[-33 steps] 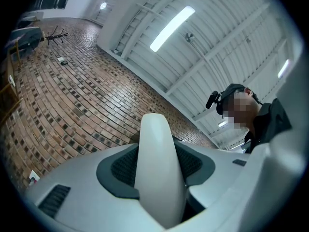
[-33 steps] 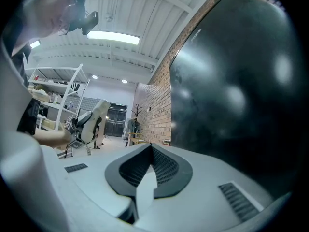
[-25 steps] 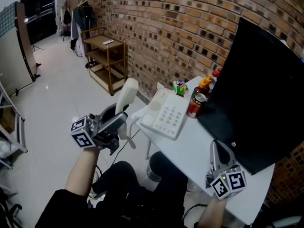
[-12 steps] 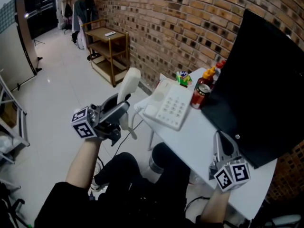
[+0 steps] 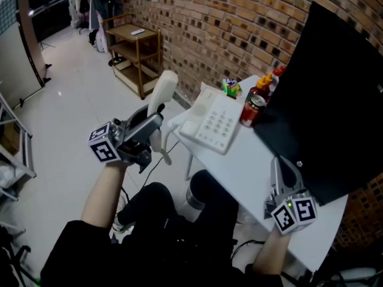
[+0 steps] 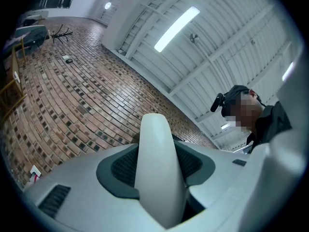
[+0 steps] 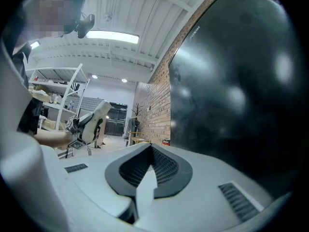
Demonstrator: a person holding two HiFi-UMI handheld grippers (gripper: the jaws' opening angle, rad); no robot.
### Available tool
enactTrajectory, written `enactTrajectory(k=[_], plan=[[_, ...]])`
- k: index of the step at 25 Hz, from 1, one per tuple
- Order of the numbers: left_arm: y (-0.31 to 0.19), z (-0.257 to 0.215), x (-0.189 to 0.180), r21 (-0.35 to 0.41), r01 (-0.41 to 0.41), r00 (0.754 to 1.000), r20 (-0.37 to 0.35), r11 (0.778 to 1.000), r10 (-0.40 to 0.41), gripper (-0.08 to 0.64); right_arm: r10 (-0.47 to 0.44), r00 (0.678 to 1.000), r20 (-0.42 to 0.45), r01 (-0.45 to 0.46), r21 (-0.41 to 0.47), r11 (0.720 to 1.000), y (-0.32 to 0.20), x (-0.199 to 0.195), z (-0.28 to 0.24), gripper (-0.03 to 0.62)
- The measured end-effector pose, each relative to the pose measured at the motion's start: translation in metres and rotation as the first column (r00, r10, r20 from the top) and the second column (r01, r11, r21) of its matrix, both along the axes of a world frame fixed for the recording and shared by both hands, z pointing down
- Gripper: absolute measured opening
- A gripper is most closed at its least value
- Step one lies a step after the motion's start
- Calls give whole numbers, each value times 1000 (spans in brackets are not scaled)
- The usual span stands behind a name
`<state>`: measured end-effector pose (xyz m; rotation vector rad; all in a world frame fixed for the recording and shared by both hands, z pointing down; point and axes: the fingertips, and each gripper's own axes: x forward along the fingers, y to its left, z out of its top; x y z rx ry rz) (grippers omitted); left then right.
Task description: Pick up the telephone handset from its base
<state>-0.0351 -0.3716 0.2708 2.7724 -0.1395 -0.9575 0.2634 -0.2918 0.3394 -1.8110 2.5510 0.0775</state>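
My left gripper [image 5: 151, 128] is shut on the white telephone handset [image 5: 161, 100], which it holds tilted upward in the air, left of the table and clear of its base. In the left gripper view the handset [image 6: 157, 173] fills the gap between the jaws. The white telephone base [image 5: 212, 123] with its keypad lies on the white table [image 5: 251, 169], and a curly cord [image 5: 169, 135] runs from it toward the handset. My right gripper [image 5: 282, 171] rests on the table near the black monitor, shut with nothing in it [image 7: 147, 166].
A large black monitor [image 5: 335, 100] leans against the brick wall at the right. A red can [image 5: 250, 111] and sauce bottles [image 5: 264, 93] stand just behind the phone base. A wooden shelf unit [image 5: 134, 55] stands on the floor at the far left.
The head view has shifted a little. Both grippers and the handset keep their places.
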Motion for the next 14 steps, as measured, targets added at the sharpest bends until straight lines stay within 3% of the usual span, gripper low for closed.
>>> enactTrajectory(k=[6, 14], plan=[[-3, -2, -4, -16, -11, 999, -37, 1000, 10, 226, 2, 1000, -3, -2, 2, 1000, 1, 2, -1, 9], [-3, 2, -2, -29, 5, 1000, -16, 1000, -5, 225, 6, 1000, -3, -6, -10, 1000, 4, 4, 1, 9]])
